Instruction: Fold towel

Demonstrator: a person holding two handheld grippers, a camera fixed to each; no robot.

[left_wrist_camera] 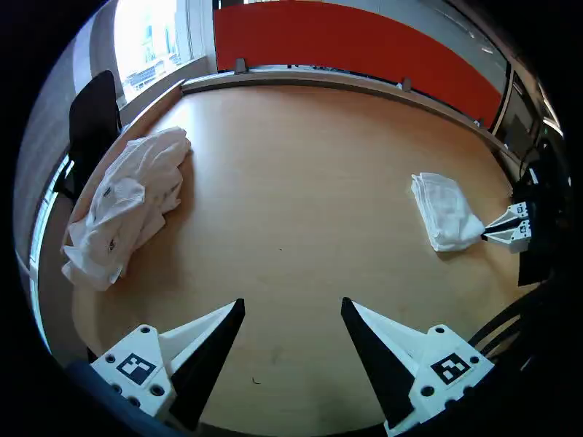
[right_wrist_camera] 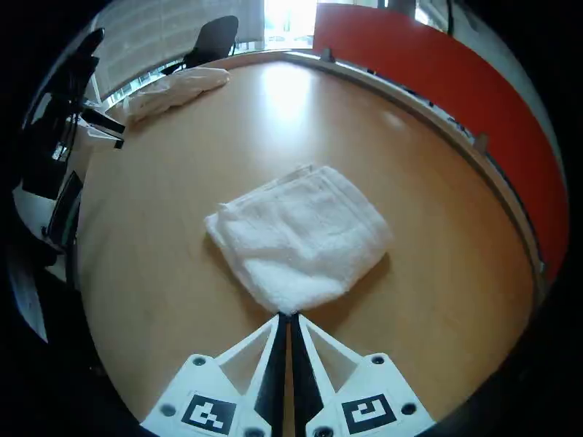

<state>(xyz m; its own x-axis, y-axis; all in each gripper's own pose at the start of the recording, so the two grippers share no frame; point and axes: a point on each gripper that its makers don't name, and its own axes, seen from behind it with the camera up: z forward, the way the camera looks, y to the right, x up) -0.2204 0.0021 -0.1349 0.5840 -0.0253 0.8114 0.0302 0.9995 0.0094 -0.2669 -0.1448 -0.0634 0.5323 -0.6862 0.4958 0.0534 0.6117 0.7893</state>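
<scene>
A folded white towel [right_wrist_camera: 299, 237] lies on the round wooden table [right_wrist_camera: 182, 189]; it tapers to a near corner that sits right at my right gripper's [right_wrist_camera: 286, 320] tips. The fingers are closed together and appear to pinch that corner. In the left gripper view the same folded towel [left_wrist_camera: 444, 211] lies at the far right with the right gripper [left_wrist_camera: 487, 231] at its edge. My left gripper [left_wrist_camera: 291, 309] stands open above bare tabletop with nothing between its fingers. It also shows at the left of the right gripper view as the left gripper [right_wrist_camera: 109, 127].
A crumpled pile of white cloth [left_wrist_camera: 131, 204] lies by the table's left edge, and the same pile [right_wrist_camera: 175, 87] appears far off in the right gripper view. A black chair [left_wrist_camera: 91, 124] stands behind it. A red panel [left_wrist_camera: 350, 44] runs along the table's far rim.
</scene>
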